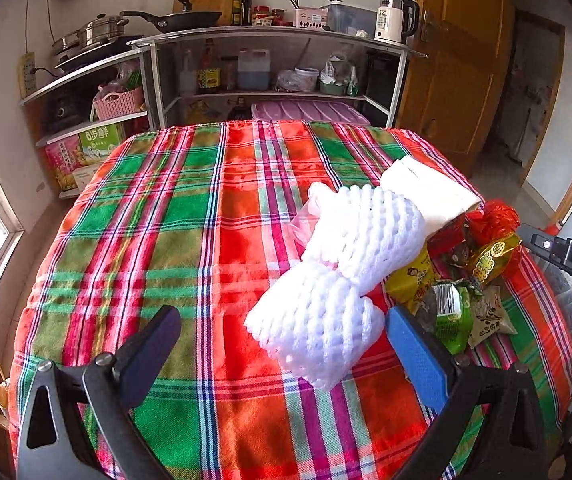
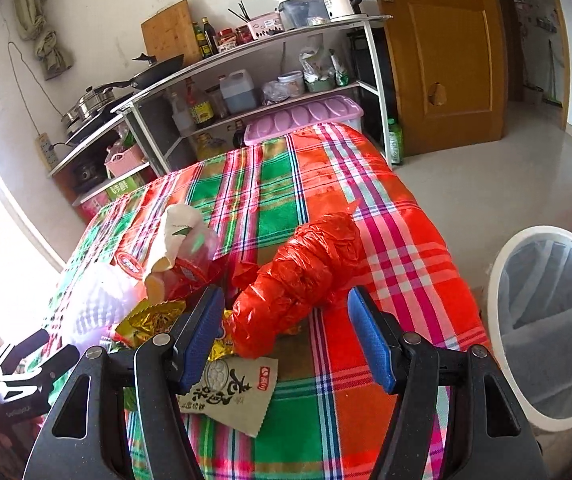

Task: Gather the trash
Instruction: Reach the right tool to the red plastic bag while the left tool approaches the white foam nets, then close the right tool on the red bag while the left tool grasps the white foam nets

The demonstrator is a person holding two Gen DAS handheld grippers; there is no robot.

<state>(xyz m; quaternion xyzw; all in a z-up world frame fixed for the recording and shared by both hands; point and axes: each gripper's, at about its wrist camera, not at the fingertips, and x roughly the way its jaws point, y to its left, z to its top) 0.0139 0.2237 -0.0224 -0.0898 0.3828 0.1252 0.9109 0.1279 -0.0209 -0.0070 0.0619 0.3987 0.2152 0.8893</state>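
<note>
A pile of trash lies on the plaid-covered table (image 1: 190, 240). In the left wrist view two white foam nets (image 1: 326, 304) lie ahead of my open left gripper (image 1: 282, 336), the nearer net between the fingertips' line and slightly beyond. Behind them sit a white paper wrapper (image 1: 430, 188) and snack packets (image 1: 458, 308). In the right wrist view my right gripper (image 2: 286, 320) stands open just short of a crumpled red plastic bag (image 2: 302, 280). A beige snack packet (image 2: 238, 392) lies under its left finger. A gold wrapper (image 2: 154, 320) and a white cup-like wrapper (image 2: 174, 236) lie to the left.
A white trash bin (image 2: 550, 328) lined with clear plastic stands on the floor right of the table. Metal kitchen shelves (image 1: 270, 76) with pots, bottles and a kettle (image 1: 394, 20) stand behind the table. A wooden door (image 2: 442, 52) is at the right.
</note>
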